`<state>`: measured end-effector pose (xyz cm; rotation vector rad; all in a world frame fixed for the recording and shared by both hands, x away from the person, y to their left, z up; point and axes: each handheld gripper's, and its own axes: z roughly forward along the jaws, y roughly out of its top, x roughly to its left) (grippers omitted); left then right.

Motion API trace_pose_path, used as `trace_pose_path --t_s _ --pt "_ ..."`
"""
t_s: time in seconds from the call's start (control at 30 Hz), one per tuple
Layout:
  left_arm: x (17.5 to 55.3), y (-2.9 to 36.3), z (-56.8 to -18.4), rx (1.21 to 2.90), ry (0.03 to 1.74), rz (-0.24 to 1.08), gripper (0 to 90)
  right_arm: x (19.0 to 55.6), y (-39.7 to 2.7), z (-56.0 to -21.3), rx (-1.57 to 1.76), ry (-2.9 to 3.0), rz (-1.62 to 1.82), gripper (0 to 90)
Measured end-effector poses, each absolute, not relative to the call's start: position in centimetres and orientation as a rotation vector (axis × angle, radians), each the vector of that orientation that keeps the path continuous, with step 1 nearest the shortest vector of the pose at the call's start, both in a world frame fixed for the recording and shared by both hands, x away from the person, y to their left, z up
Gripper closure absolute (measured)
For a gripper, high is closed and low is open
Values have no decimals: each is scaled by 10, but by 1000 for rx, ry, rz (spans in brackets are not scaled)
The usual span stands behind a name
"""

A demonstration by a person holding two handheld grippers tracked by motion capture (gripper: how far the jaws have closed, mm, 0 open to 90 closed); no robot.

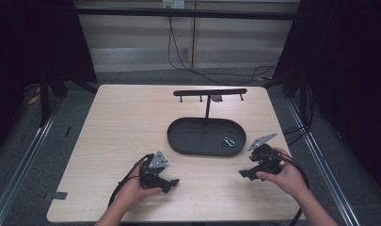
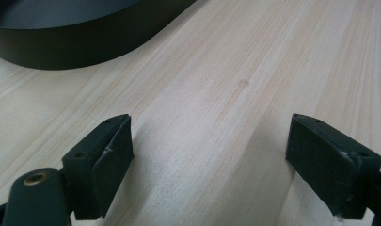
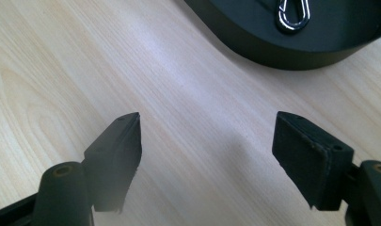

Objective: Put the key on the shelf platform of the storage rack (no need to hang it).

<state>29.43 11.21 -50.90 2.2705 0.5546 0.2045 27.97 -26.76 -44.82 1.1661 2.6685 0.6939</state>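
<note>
Both grippers gaping, empty; shiny metal clip in matte oval tray

The black oval tray is cut off by the top and left edges of the left gripper view, and by the top and right edges of the right gripper view. There the silver clip loses its upper part; in the high view it is too small to make out

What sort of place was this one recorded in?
Probably a lab recording bay rather than a home: a bare wooden table boxed in by a black frame with dark curtains, cables down the back wall, and a black tray with a hanger stand as the prop.
</note>
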Motion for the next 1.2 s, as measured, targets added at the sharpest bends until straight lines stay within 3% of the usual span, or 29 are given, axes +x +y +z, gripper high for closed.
trace_pose_path --t_s 1.2 --pt "294 112 -509 2270 555 205 150 256 -309 -488 1154 2628 718 216"
